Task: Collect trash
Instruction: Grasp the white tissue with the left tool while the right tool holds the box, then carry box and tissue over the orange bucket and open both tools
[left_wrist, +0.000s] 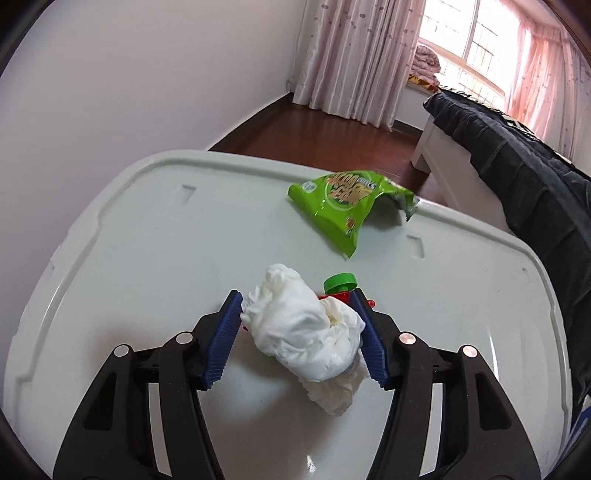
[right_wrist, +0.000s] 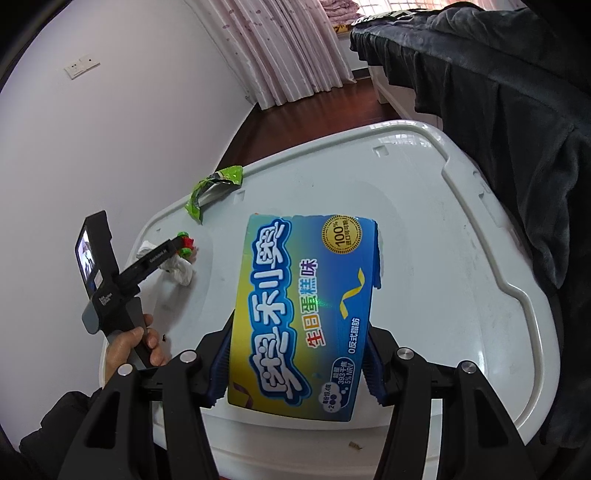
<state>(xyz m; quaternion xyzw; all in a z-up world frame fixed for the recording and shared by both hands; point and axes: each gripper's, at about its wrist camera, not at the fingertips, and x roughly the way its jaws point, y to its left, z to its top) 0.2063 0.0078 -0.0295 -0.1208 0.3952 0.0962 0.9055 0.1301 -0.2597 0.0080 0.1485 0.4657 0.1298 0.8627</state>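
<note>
A crumpled white tissue (left_wrist: 306, 332) lies on the white plastic bin lid (left_wrist: 147, 240). My left gripper (left_wrist: 295, 295) is shut on it, both blue pads pressing its sides. Just behind the tissue sits a small red piece with a green cap (left_wrist: 340, 282). Farther back, near the lid's far edge, lies a torn green snack wrapper (left_wrist: 340, 206). In the right wrist view my right gripper (right_wrist: 301, 325) is shut on a blue and yellow cookie box (right_wrist: 306, 295), held above the lid (right_wrist: 424, 221). That view also shows the left gripper (right_wrist: 177, 247) on the tissue (right_wrist: 181, 267), and the green wrapper (right_wrist: 214, 184).
A bed draped in a dark blanket (left_wrist: 517, 166) runs along the lid's right side. Dark wood floor (left_wrist: 332, 136) and pink curtains (left_wrist: 351, 55) lie beyond, with a white wall on the left. A person's hand (right_wrist: 136, 343) holds the left gripper's handle.
</note>
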